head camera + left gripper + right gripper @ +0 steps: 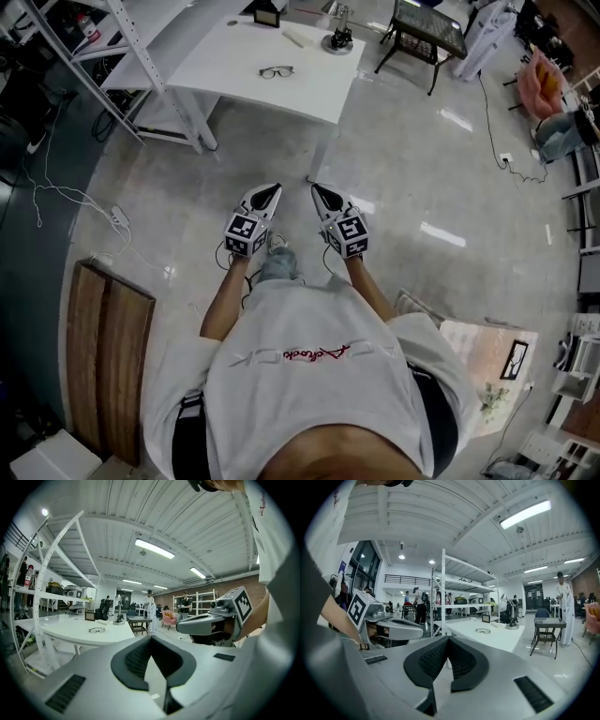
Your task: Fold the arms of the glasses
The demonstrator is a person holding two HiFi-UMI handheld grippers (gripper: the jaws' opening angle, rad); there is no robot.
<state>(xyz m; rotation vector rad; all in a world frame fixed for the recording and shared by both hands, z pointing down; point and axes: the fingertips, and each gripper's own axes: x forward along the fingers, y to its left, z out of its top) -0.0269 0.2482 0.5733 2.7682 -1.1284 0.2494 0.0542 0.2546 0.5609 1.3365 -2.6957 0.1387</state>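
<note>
A pair of dark-framed glasses (277, 71) lies with its arms unfolded on the white table (234, 75), far ahead of both grippers. The left gripper view shows the glasses (97, 630) small on the tabletop, and so does the right gripper view, with the glasses (483, 630) right of centre. My left gripper (277, 188) and right gripper (314, 187) are held side by side above the floor, well short of the table. Both are shut with nothing between their jaws. The left gripper view catches the right gripper (180, 626), and the right gripper view catches the left gripper (421, 631).
A white shelving rack (103, 37) stands left of the table. On the table's far end sit a small black box (266, 15) and a round stand (337, 39). A dark side table (427, 28) is to the right; a wooden bench (108, 356) at my near left. Several people stand in the background.
</note>
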